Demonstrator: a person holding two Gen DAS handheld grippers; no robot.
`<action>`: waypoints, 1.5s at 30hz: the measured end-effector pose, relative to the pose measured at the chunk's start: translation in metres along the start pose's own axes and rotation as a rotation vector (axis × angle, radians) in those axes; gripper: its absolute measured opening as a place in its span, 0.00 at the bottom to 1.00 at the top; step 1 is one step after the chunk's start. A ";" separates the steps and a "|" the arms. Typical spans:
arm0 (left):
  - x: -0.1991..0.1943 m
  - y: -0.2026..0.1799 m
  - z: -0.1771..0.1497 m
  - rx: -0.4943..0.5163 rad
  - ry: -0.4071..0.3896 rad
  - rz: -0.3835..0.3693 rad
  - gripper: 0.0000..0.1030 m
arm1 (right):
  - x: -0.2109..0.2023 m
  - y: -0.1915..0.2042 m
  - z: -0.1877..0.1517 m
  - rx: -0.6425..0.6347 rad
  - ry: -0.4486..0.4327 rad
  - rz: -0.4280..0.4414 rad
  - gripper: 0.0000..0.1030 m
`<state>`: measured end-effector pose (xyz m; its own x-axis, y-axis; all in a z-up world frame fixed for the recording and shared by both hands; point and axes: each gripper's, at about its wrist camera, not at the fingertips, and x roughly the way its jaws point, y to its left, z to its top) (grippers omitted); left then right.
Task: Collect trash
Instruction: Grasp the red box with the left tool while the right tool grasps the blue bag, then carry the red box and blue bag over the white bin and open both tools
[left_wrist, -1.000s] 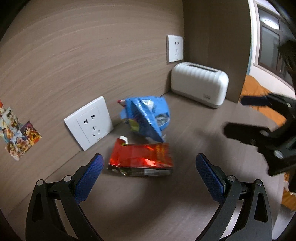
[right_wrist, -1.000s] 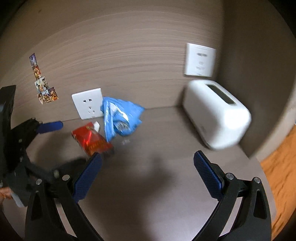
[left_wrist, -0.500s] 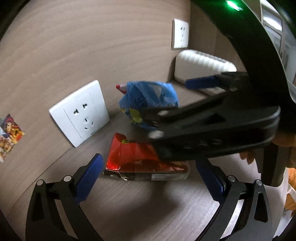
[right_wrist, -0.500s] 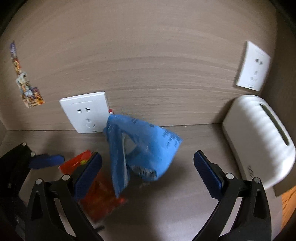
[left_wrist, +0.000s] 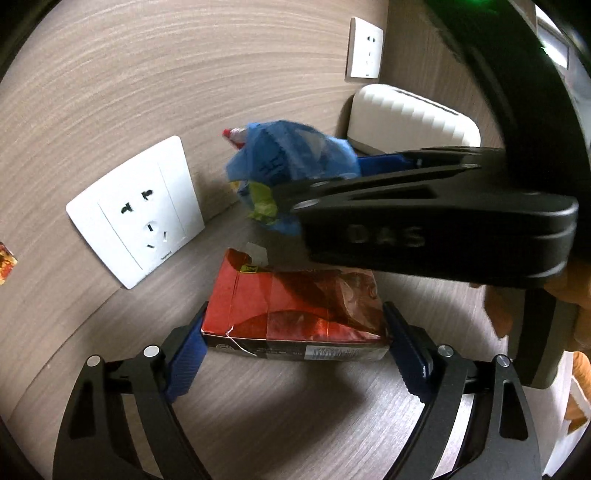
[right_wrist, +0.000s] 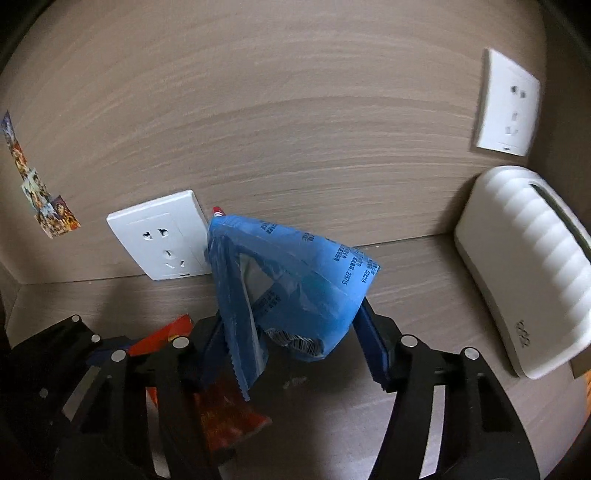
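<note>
The left gripper (left_wrist: 295, 341) clamps the red box (left_wrist: 295, 314). The right gripper (left_wrist: 325, 177) pinches the blue bag (left_wrist: 288, 162) behind it.
</note>
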<state>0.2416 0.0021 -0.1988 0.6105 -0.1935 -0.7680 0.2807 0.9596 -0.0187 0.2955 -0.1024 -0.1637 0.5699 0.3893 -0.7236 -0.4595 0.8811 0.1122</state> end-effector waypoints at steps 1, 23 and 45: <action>-0.003 0.000 0.000 0.000 -0.004 -0.001 0.83 | -0.003 0.001 -0.001 0.005 -0.004 0.002 0.61; -0.097 -0.121 -0.006 0.202 -0.093 -0.136 0.83 | -0.189 -0.049 -0.102 0.142 -0.135 -0.129 0.60; -0.108 -0.359 -0.095 0.559 -0.001 -0.439 0.83 | -0.345 -0.129 -0.305 0.382 -0.032 -0.395 0.60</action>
<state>0.0047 -0.3020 -0.1701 0.3543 -0.5384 -0.7646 0.8388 0.5444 0.0053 -0.0497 -0.4321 -0.1357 0.6724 0.0124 -0.7401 0.0698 0.9943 0.0801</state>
